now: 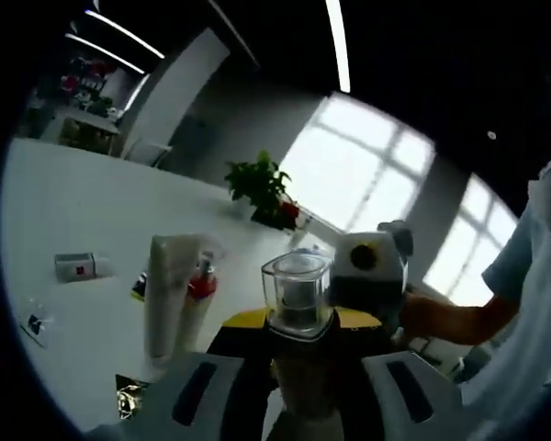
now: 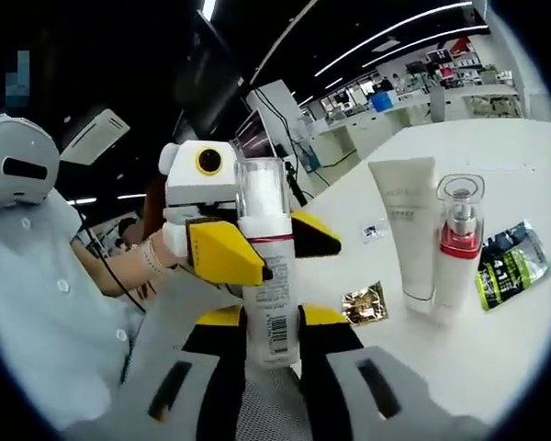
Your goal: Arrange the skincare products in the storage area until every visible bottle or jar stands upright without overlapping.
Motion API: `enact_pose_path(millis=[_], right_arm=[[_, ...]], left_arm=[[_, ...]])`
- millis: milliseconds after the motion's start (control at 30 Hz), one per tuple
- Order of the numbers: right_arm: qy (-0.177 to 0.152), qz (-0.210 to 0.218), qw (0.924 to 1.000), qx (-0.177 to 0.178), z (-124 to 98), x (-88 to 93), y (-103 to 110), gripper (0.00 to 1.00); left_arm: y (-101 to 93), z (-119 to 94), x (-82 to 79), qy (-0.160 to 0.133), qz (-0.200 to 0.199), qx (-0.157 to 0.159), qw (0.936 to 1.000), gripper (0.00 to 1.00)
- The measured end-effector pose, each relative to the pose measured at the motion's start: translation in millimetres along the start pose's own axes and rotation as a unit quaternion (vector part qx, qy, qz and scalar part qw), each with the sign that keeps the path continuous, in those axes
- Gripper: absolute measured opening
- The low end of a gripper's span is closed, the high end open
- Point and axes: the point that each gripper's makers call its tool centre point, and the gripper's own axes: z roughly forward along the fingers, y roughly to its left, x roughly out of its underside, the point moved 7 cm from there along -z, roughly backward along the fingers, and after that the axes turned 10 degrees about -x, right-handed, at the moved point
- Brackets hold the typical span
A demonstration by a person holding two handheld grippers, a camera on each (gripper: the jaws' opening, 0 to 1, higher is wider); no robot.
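Both the left gripper (image 2: 257,243) and the right gripper (image 2: 271,354) clamped one white clear-capped bottle (image 2: 264,276) above the white table (image 2: 496,358). At three o'clock stood a white tube (image 2: 406,234) beside a red-collared pump bottle (image 2: 457,248).

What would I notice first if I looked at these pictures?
Right in the middle, a white bottle with a clear cap is held up off the white table by both grippers: the right gripper holds its bottom and the left gripper clamps it higher up. Behind it to the right, a white tube and a red-collared bottle stand upright, close together.
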Motion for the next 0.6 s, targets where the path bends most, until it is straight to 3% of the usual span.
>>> enact_pose_path(millis=[100, 300, 433, 600], right_arm=[[0.030, 0.014, 0.9992, 0.023, -3, 10.8, -5, 0.31], [0.039, 0.028, 0.9971, 0.060, -20, 19.5, -13, 0.32], [0.038, 0.030, 0.9960, 0.075, -31, 19.5, -15, 0.32], [0.012, 0.027, 0.9941, 0.104, -46, 8.9, -16, 0.31]], left_arm=[[4.1, 4, -0.8, 0.001, -0.001, -0.007, 1.0000, 0.20], [14.2, 12, 8.4, 0.031, 0.039, -0.041, 0.9979, 0.19], [21.9, 19, 19.1, 0.053, 0.056, -0.059, 0.9953, 0.19], [26.4, 28, 27.9, 0.065, 0.075, -0.074, 0.9924, 0.19]])
